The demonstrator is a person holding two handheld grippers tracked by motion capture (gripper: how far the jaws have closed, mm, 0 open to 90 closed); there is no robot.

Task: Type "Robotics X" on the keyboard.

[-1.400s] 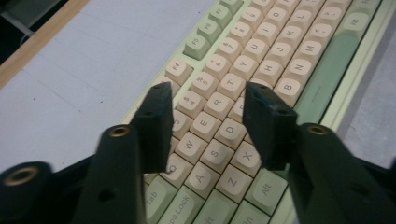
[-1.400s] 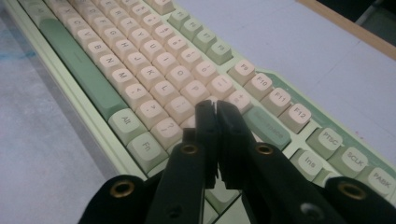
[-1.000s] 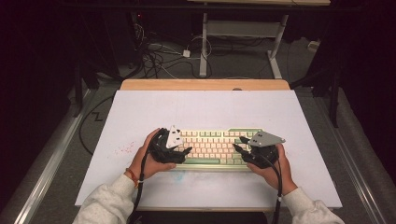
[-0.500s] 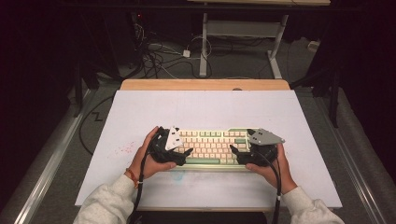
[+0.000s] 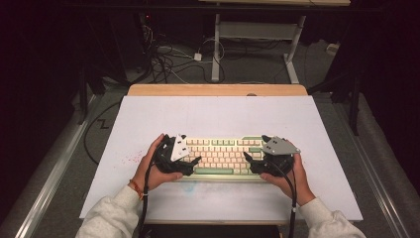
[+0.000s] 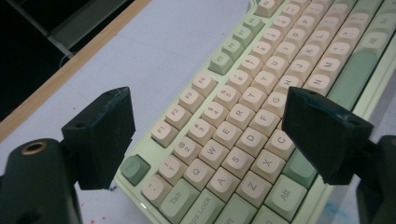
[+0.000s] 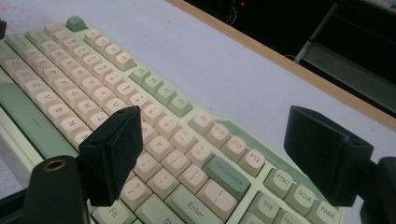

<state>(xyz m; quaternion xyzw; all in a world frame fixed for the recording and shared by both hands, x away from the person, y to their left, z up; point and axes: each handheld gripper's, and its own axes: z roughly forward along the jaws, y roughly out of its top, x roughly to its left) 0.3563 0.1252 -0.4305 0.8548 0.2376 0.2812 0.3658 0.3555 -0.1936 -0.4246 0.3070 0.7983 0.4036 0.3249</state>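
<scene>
Between my two tools lies the keyboard [image 5: 220,156], flat on the worktop [image 5: 218,116] and square to its near edge. My left tool [image 5: 190,163] hangs over the keyboard's left end and my right tool [image 5: 250,166] over its right end. Both stand wide, with nothing gripped. In the left gripper view the jaws straddle the letter rows; in the right gripper view one jaw hangs over the keys left of Enter and the other past the outer column.

Risks from this position:
- If a tool closes while its jaw tips sit low over the keycaps, a jaw may catch a cap edge and lever it off, or press keys unintentionally.
- If only one tool takes hold, the keyboard may pivot about that end and slide across the smooth worktop.
- A grip on the sloped case edge may slip, since the jaws would bear on a narrow rim.

Change from the earlier frames: both tools have just been opening, the right one by the larger amount, with no object between the jaws. Both hands rest at the same ends of the keyboard as before, and the keyboard has not shifted.
</scene>
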